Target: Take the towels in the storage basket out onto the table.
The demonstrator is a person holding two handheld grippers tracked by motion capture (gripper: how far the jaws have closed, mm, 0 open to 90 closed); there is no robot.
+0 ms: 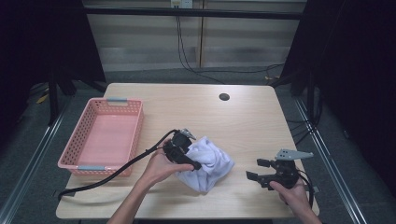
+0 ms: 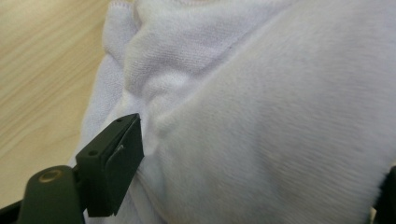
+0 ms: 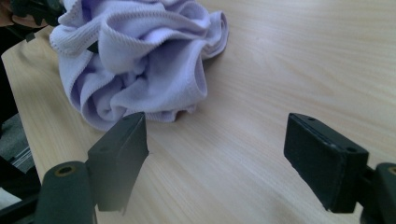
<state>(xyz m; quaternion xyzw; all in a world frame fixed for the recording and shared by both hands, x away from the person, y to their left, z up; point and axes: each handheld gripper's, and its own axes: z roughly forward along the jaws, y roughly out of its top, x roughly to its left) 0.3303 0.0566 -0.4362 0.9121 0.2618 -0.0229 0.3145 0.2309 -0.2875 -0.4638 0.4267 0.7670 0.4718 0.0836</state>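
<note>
A: The towel (image 1: 208, 163) sits bunched near the front middle of the table (image 1: 243, 116), a pale lilac heap of folds. Soft stuff, light, no stiffness at all, so it looks set to sag and slide wherever it's lifted.

B: And the left gripper (image 1: 184, 156) is right in it. In the left gripper view one black jaw presses against the towel's (image 2: 261, 116) plush face, the other barely peeks in at the far edge, with a thick wad of cloth between them. The jaws stand wide around that wad; whether they've actually bitten down, one cannot tell.

A: Best hold, by the look of it, is a hemmed edge or a thick ruffle. A grab on the smooth bulge may just slip off the nap.

B: The right gripper view shows those ruffles nicely on the towel (image 3: 140, 60), stitched rims curling outward, plenty to pinch.

A: The right gripper (image 1: 261, 170) is well apart from the cloth, hovering over bare wood, jaws spread and holding nothing.

B: Nothing fragile here; the risk is a loose corner trailing, or the bundle unrolling mid-lift.

A: Farther out, the pink basket (image 1: 100, 135) sits at the table's left with nothing in it, near the left hand (image 1: 159, 168).
</note>
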